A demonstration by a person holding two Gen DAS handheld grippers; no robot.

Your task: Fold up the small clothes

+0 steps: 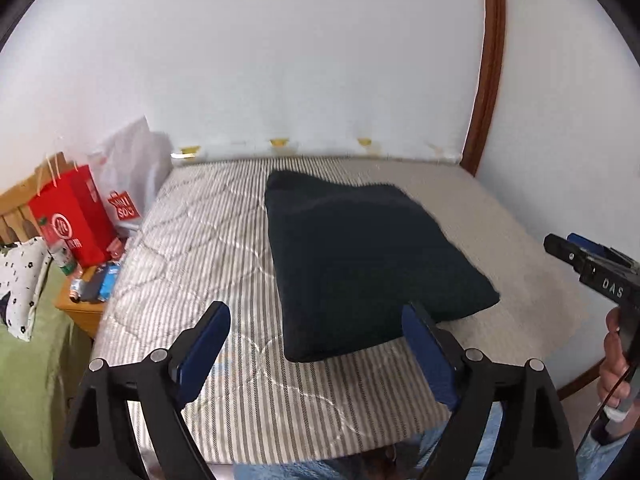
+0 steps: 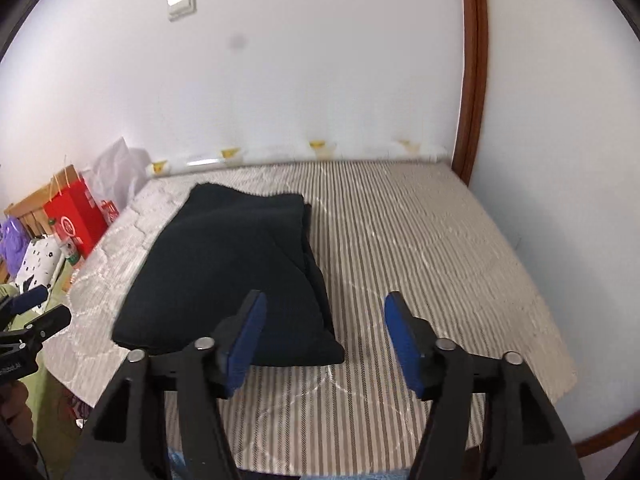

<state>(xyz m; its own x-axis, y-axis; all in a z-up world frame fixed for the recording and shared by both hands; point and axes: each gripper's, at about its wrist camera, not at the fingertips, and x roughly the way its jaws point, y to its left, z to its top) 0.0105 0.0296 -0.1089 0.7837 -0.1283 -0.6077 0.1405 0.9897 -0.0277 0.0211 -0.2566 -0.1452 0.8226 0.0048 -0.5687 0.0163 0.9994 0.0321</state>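
The left gripper point(image 1: 316, 344) hangs over the near part of the bed point(image 1: 208, 248) with its jaws wide and nothing between them; its right pad overlaps the near edge of the folded dark garment point(image 1: 360, 256) in the view, though contact cannot be told. The right gripper point(image 2: 324, 340) is open too, empty, with the garment point(image 2: 240, 264) ahead and to its left, the near corner just beyond its left pad. Ahead and to the right of this gripper lies bare striped mattress, up to the white wall point(image 2: 320, 80) and the wooden frame point(image 2: 472, 80). Left of the left gripper, past the bed's edge, stands a red bag point(image 1: 76, 220) on a crowded nightstand point(image 1: 80, 308).
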